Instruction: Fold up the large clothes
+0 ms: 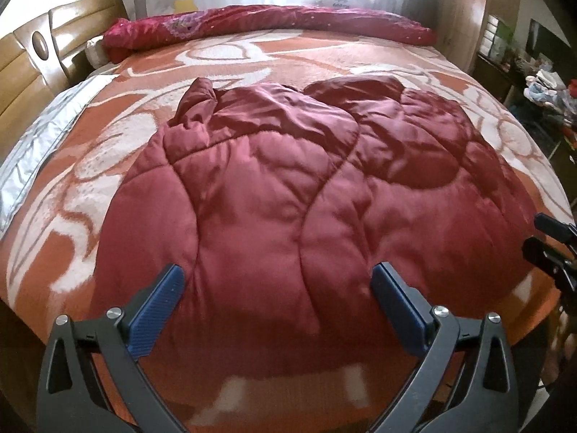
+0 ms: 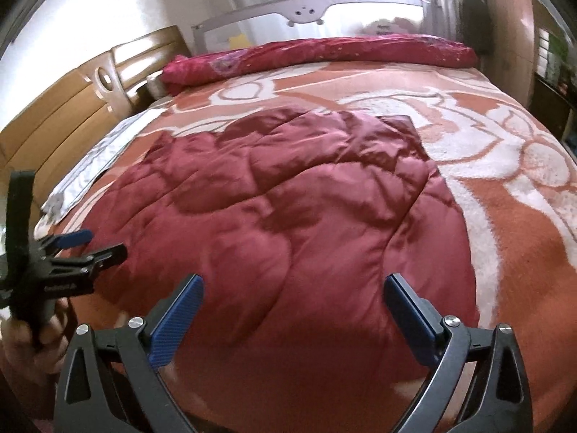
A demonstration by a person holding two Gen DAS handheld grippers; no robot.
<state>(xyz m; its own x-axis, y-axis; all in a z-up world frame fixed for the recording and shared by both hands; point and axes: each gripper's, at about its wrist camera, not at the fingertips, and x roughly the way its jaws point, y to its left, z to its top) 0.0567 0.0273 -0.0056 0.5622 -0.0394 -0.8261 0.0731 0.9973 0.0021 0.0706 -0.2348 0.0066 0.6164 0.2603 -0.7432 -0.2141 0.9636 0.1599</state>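
Observation:
A dark red quilted puffer jacket (image 1: pixel 274 187) lies spread on the bed, hem toward me, hood and collar bunched at the far end. It also fills the right wrist view (image 2: pixel 288 209). My left gripper (image 1: pixel 276 278) is open and empty, held above the jacket's near hem. My right gripper (image 2: pixel 292 285) is open and empty above the near hem too. The right gripper shows at the right edge of the left wrist view (image 1: pixel 551 241). The left gripper shows at the left of the right wrist view (image 2: pixel 97 243), open.
The bed has an orange and white patterned blanket (image 1: pixel 126 133). A rolled red quilt (image 1: pixel 267 21) lies along the far edge before a grey rail (image 2: pixel 306 7). A wooden headboard (image 1: pixel 29 57) stands left. Cluttered shelves (image 1: pixel 541 72) stand right.

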